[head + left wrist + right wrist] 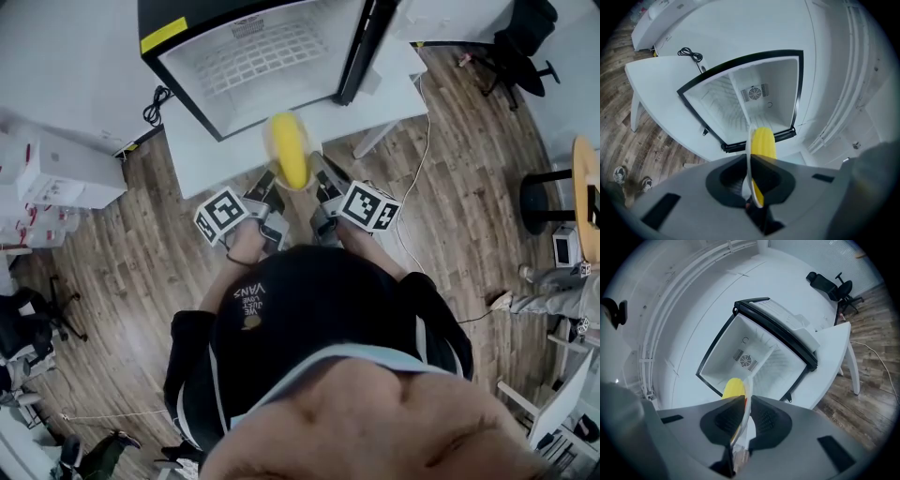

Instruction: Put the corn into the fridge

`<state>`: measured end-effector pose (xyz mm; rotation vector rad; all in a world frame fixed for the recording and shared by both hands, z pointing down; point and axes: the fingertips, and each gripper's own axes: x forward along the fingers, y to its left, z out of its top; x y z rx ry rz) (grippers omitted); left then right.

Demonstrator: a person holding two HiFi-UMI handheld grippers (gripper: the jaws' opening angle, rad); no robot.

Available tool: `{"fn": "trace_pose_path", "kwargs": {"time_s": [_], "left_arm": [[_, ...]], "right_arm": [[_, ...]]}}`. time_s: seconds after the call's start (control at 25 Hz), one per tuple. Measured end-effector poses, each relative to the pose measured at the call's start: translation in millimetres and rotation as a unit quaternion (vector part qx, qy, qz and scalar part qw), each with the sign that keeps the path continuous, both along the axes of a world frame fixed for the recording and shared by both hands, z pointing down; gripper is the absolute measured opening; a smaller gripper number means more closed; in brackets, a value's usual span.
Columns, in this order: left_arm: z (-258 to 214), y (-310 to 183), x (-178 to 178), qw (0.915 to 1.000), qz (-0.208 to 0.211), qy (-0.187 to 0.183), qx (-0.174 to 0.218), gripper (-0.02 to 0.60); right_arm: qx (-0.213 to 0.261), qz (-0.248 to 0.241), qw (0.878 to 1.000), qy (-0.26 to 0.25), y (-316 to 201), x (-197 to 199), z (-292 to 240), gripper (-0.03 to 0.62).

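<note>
the corn [291, 155] is not in the fridge [192, 94] yet. it lies on a thin white plate [270, 141], up in the air over the front edge of the white bench [202, 155], right in front of the fridge's open mouth.

the person carries the plate with both tongs, one on each side. the left tongs [272, 192] are pinching the plate's rim, and the left gripper view shows the two dark pads squeezed on the thin white edge, with the yellow corn just past them. the right tongs [323, 183] are pinching the other side of the rim the same way (the right gripper view shows that rim held tight between the pads too).

the fridge door [361, 47] is wide open, so that part is done. inside, the fridge looks bare, with a white wire shelf [262, 52] and a small round fan at the back.

what is left, it seems: bring the plate forward through the opening, set it down inside, let go with both tongs, and pull them back out. the corn could roll off if the plate tips, so it should stay flat.
</note>
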<state>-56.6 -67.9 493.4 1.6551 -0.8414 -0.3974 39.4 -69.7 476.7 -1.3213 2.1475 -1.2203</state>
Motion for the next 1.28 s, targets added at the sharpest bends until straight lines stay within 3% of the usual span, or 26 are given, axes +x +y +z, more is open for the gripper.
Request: {"fn": "trace_pose_path", "kwargs": {"time_s": [0.8,1.28], "left_arm": [[1,-50,45,0.9943,-0.107,-0.002,0.001,0.029],[4,-69,55,0.9924,-0.123,0.005,-0.003,0.029]], "right_arm": [[0.004,-0.107,0.994,-0.009,-69,43,0,0.041],[0.0,-0.127,0.992,-0.005,-92,51,2,0.042]]}}
